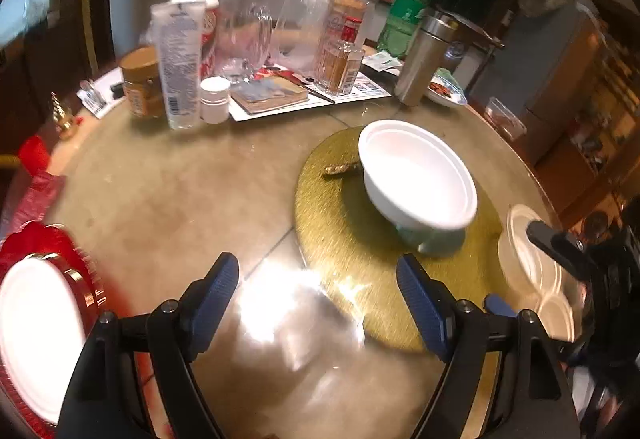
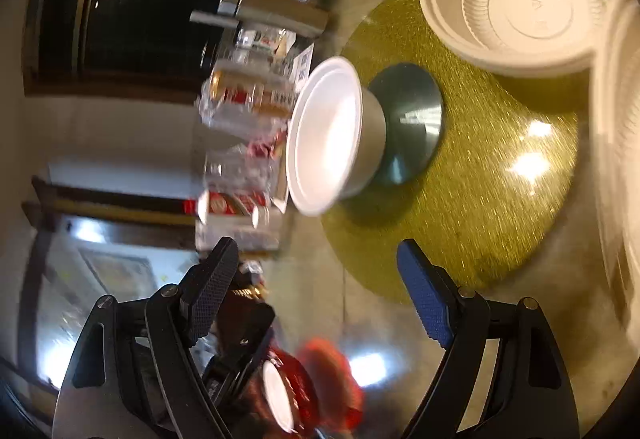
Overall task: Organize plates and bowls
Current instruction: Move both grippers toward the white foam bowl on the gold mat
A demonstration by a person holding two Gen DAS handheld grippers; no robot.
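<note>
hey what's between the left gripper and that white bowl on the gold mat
In the left wrist view, only bare gold mat and glossy table lie between the open left gripper and the white bowl.

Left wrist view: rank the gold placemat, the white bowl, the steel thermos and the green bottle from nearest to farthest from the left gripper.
From the left gripper, open:
1. Gold placemat, just ahead, its near edge by the right finger.
2. White bowl, on the placemat, ahead and right, sitting on a teal dish.
3. Steel thermos, beyond the placemat, upright.
4. Green bottle, behind the thermos, at the table's far side.
</note>
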